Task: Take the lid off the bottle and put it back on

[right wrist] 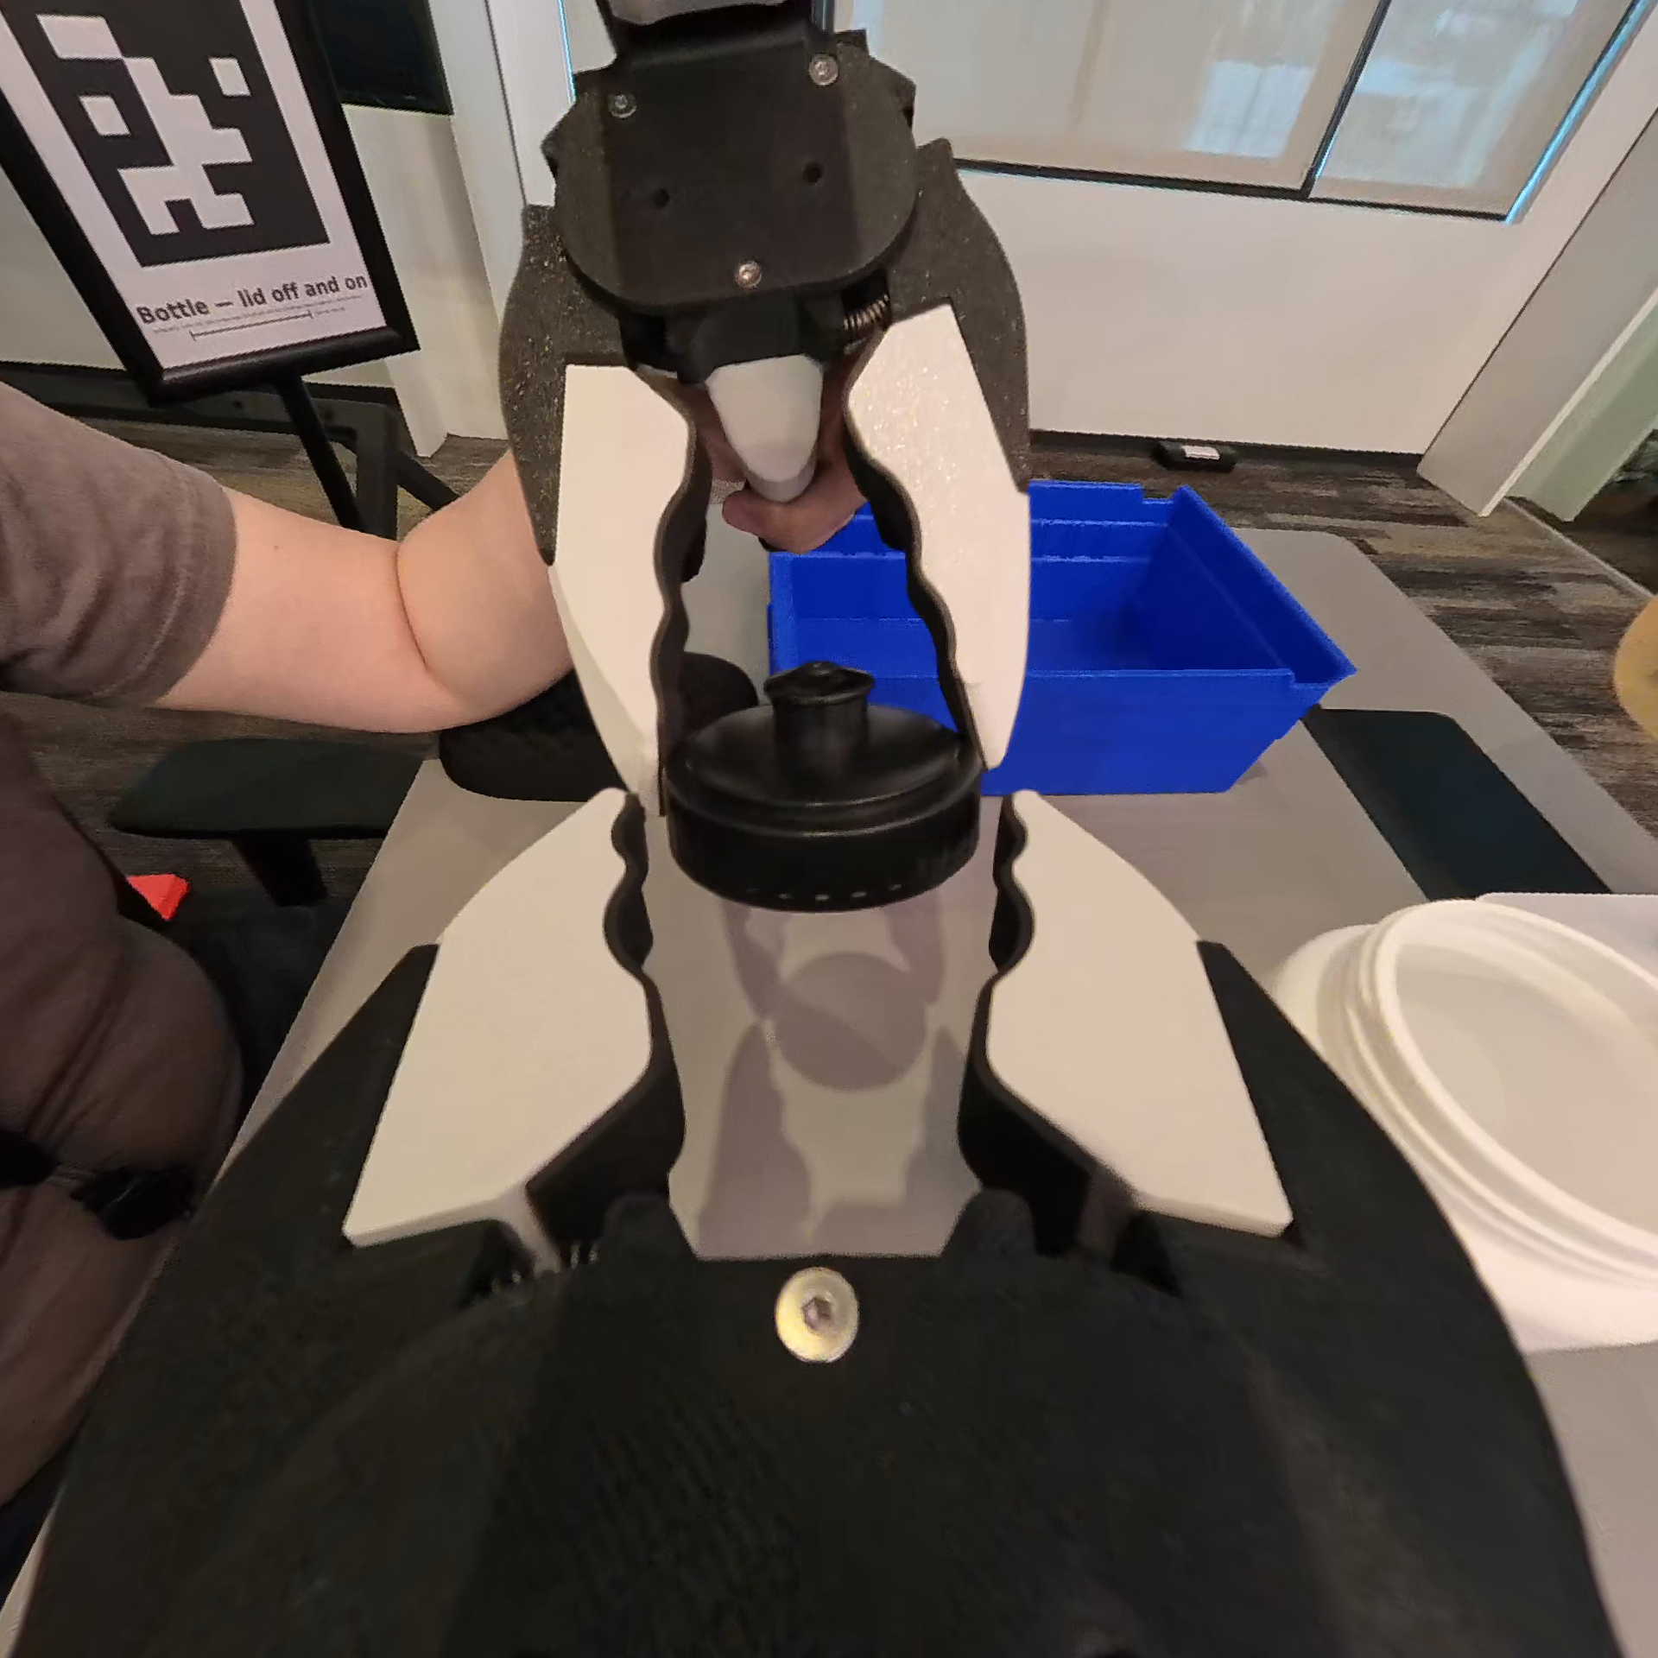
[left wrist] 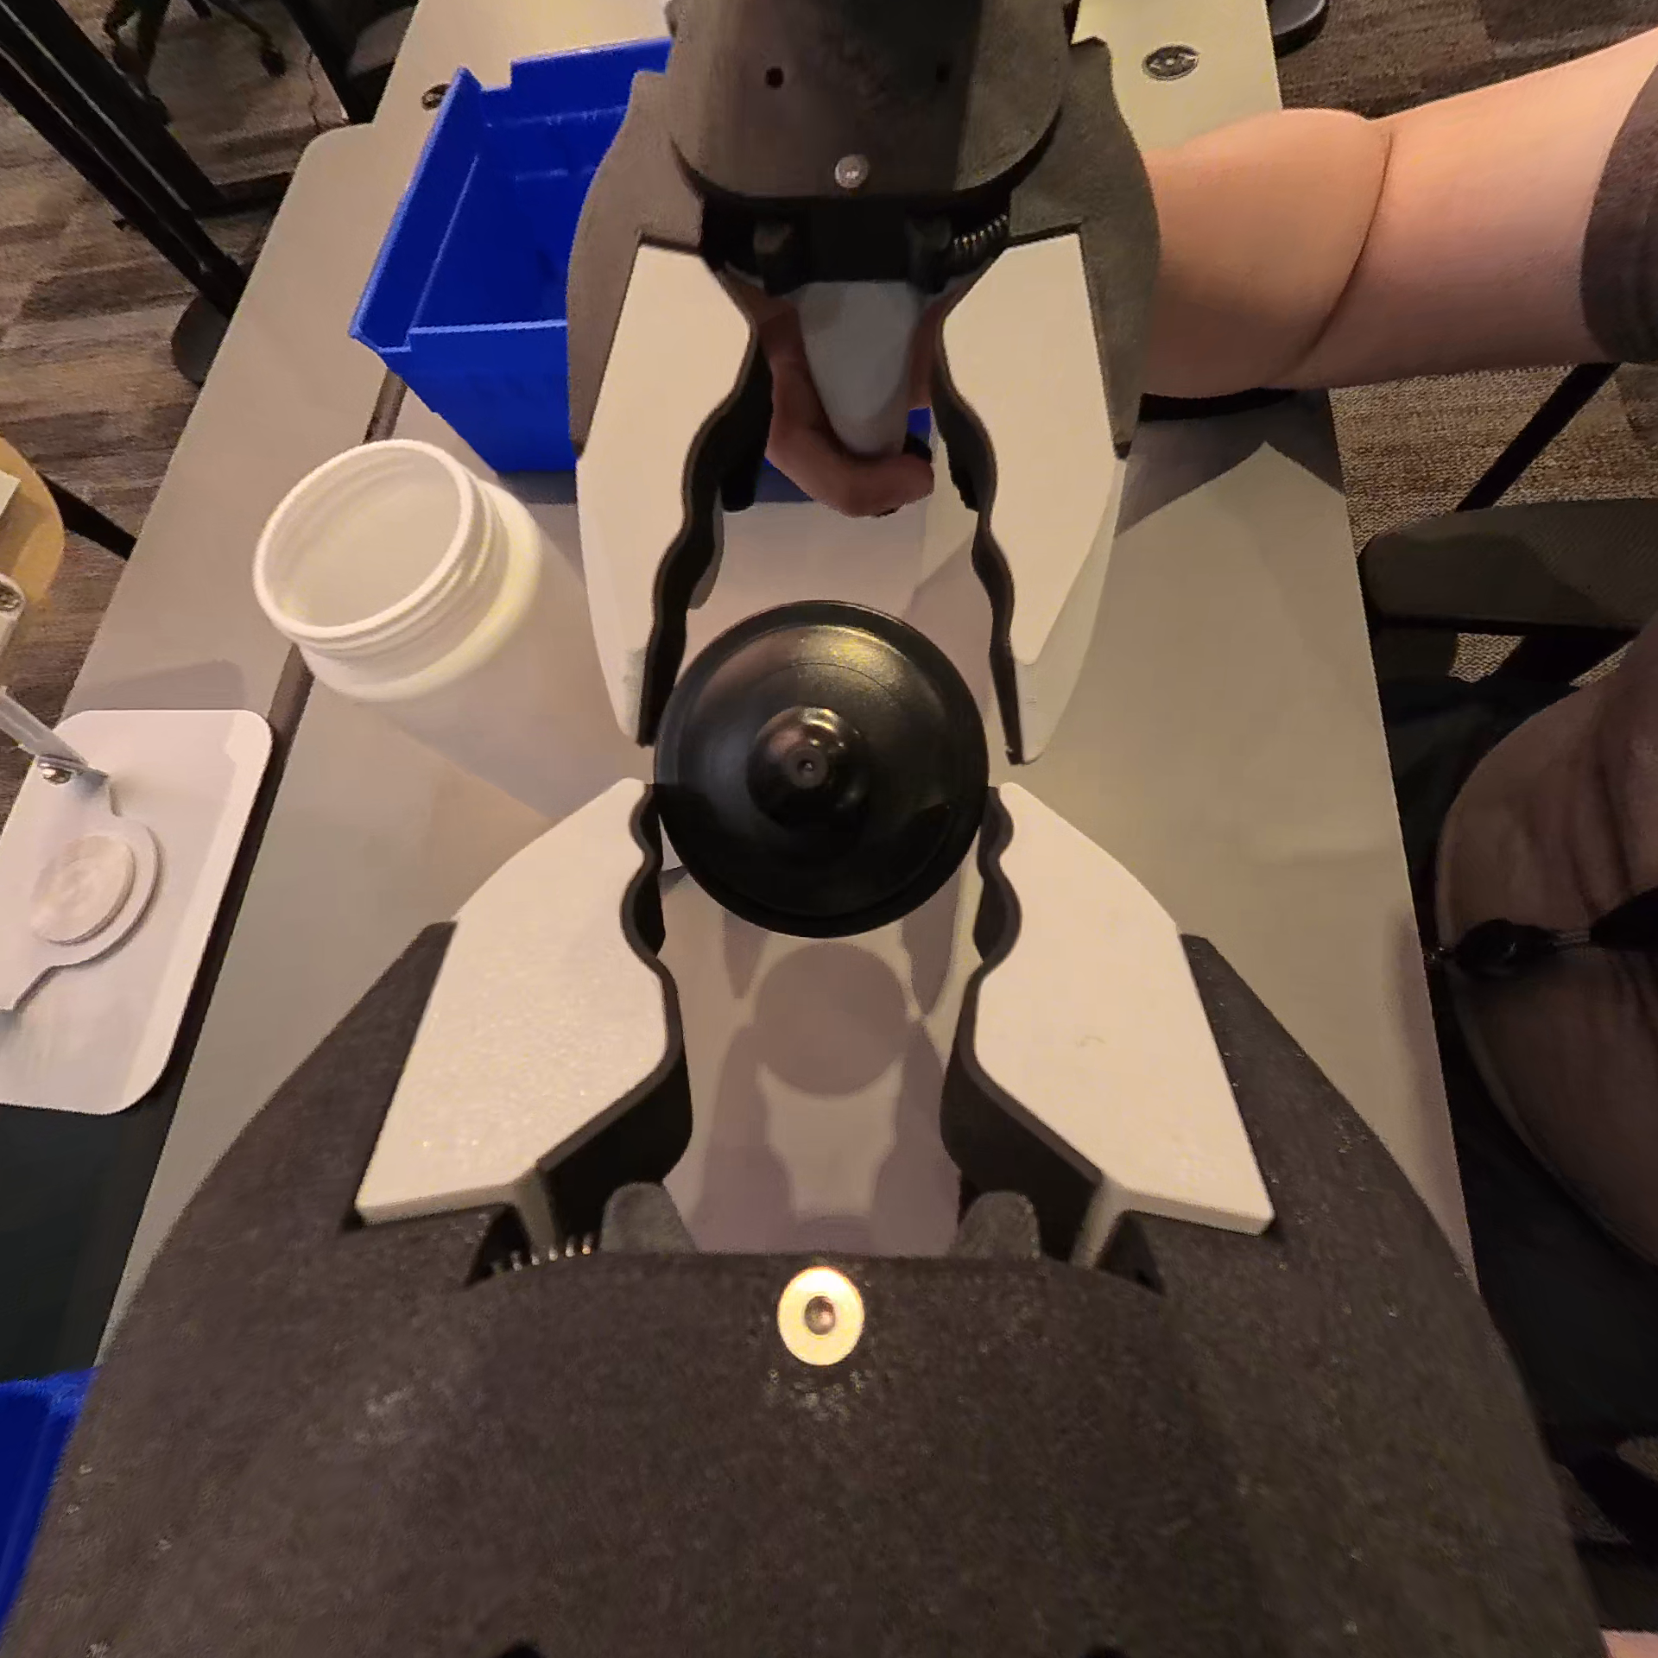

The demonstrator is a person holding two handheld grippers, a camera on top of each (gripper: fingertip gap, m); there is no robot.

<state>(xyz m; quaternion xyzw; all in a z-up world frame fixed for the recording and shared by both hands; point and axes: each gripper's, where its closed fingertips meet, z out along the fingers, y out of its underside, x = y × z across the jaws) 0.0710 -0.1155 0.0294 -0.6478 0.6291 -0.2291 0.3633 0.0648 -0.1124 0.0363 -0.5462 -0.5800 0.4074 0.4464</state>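
Observation:
The black lid (left wrist: 821,772), with a small spout on top, hangs in the air above the grey table (left wrist: 1166,718), its shadow below it. My left gripper (left wrist: 821,789) is shut on the lid's sides. My right gripper (right wrist: 821,798) faces it from the other side, jaws around the same lid (right wrist: 816,807) with a thin gap at each fingertip. The white wide-mouth bottle (left wrist: 395,574) stands upright and uncapped on the table, to the left in the left wrist view and at lower right in the right wrist view (right wrist: 1480,1077).
A blue bin (left wrist: 484,269) sits on the table beyond the bottle and also shows in the right wrist view (right wrist: 1166,646). A white plate with a round disc (left wrist: 117,897) lies off the table's left edge. A framed sign (right wrist: 179,179) stands behind. The person's arm (left wrist: 1346,251) reaches in.

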